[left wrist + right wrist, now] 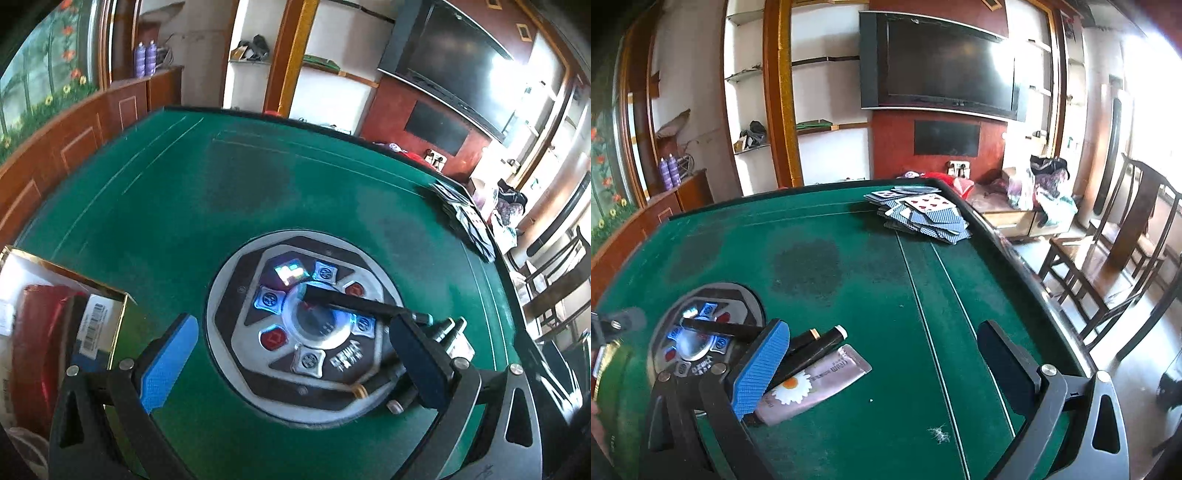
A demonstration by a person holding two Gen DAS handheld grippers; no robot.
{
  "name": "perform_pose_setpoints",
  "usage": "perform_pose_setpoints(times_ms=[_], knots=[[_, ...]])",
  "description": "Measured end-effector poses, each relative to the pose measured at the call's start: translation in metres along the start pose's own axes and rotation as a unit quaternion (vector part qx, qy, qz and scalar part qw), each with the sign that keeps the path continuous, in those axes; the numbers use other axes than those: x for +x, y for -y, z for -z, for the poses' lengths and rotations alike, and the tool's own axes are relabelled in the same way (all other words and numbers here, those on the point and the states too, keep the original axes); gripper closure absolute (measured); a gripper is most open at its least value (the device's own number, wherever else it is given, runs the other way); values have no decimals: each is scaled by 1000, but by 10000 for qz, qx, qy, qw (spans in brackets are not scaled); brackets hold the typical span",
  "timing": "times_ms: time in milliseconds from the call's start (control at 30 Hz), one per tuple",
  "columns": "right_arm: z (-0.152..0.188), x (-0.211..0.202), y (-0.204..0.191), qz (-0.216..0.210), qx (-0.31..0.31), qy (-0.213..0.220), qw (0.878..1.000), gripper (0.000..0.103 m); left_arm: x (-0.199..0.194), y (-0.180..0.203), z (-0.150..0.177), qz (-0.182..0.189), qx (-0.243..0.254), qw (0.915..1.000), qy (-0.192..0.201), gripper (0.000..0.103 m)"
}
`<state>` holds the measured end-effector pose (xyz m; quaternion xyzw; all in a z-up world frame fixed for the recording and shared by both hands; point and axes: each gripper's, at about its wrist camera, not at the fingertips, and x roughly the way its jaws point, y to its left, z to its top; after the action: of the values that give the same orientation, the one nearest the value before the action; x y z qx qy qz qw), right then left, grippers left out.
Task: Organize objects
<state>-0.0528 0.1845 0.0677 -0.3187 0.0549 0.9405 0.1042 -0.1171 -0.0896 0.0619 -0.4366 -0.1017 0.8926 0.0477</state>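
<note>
On a green felt game table (pixel 871 295), a pink cream tube with a daisy print (pixel 809 387) lies beside a round grey control panel with lit buttons (pixel 306 325), a black pen-like stick (pixel 816 341) touching it. The right gripper (pixel 882 369) hovers wide open and empty, its blue-padded finger (pixel 761 369) over the tube. The left gripper (pixel 291 365), also wide open and empty, hangs over the panel near an open white box with gold edges (pixel 55 269). A good grasp would likely centre both fingers across the tube's body
</note>
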Motion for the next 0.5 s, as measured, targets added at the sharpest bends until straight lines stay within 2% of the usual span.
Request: perform_pose_setpoints(times_ms=[33,167,333,433,500], knots=[[0,0,2,-43,68,-28,10000,0,4,-4,-1,32,-56,10000,6,0],[-3,3,9,-241,301,-172,9991,0,20,-8,-5,-274,-220,9994,35,0],[-5,3,12,-411,460,-267,9977,0,33,13,-8,-493,197,9985,117,4],[-6,2,16,-465,587,-277,9968,0,46,31,-11,-318,620,9975,143,4],[-7,1,19,-497,679,-276,9961,0,61,47,-13,-282,1067,9939,-14,4]])
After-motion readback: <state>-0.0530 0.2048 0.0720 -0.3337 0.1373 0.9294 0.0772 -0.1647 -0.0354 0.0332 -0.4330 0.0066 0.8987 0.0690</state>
